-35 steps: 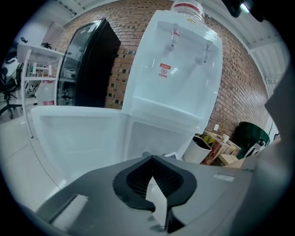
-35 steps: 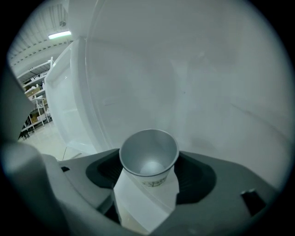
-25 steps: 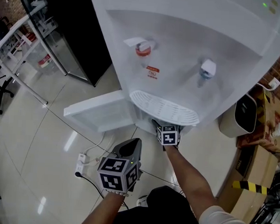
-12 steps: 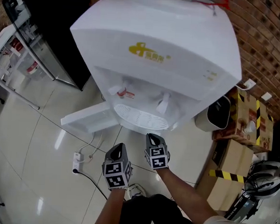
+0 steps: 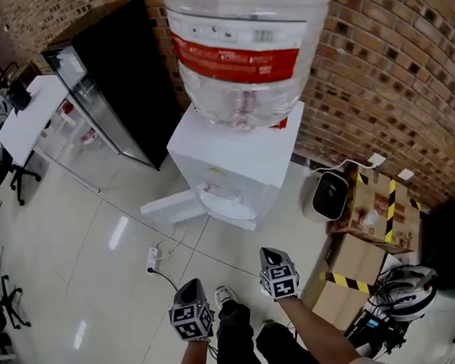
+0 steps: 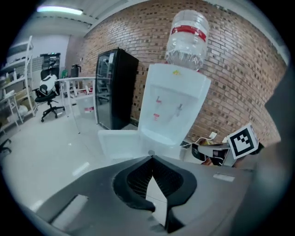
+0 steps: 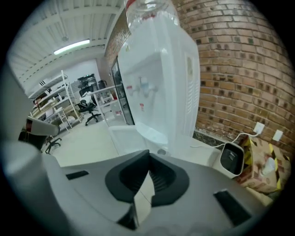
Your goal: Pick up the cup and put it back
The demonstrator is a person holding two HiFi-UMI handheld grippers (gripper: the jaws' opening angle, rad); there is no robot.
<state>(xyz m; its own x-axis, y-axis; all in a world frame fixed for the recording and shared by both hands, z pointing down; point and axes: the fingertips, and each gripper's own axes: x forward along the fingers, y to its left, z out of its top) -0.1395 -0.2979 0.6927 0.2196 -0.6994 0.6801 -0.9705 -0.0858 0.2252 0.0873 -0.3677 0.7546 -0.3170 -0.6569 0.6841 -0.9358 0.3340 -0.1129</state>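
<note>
1. Left gripper point(image 5: 191, 287), lower centre: jaws together, empty.
2. Right gripper point(image 5: 270, 255), lower centre-right: jaws just closed fully, nothing between.
3. Water dispenser point(image 5: 236, 162), upper centre.
4. Cup: not made out in any view.

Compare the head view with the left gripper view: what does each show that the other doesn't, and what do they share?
Only the head view: the power strip on the floor, the helmet at right, and the person's legs. Only the left gripper view: the left gripper with its jaws closed together, nothing between them, plus the ceiling light. Both: the water dispenser with its bottle, the black cabinet and the brick wall. No cup shows in either.
</note>
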